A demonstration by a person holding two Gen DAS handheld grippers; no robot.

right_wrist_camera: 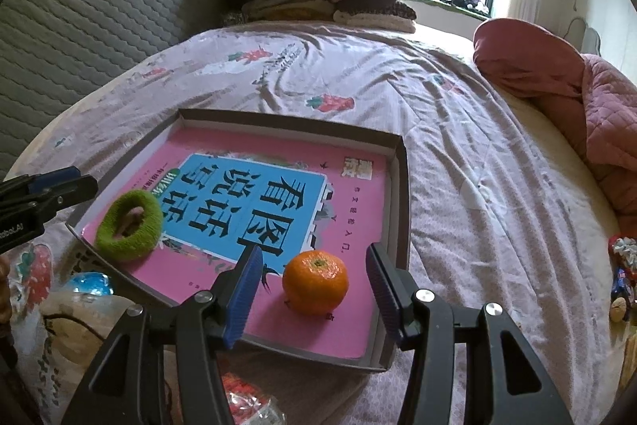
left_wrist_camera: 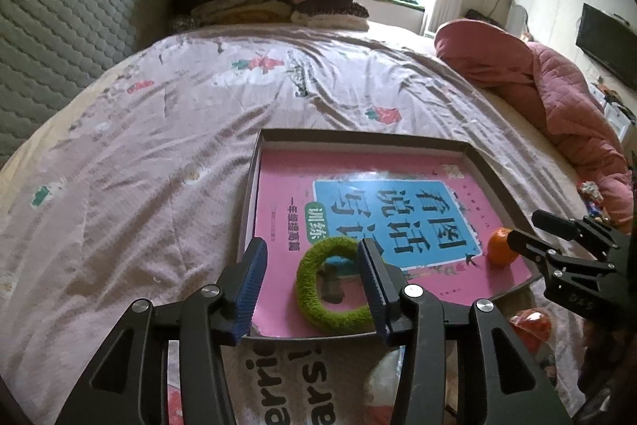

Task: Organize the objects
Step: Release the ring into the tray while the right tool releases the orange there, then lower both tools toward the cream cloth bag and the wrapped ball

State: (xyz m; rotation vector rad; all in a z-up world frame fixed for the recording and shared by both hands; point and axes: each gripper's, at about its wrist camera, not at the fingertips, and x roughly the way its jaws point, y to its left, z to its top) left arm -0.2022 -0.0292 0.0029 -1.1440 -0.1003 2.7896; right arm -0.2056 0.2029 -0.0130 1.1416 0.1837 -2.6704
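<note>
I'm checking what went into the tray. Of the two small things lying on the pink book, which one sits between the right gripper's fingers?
The orange tangerine, near the tray's right wall. The green fuzzy ring lies at the book's other corner, by the left gripper.

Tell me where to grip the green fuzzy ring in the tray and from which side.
Grip one side of the green fuzzy ring across its band, one finger in the hole, one outside, coming from above. It lies flat on the pink book, so its rim gives little to pinch from the side.
</note>
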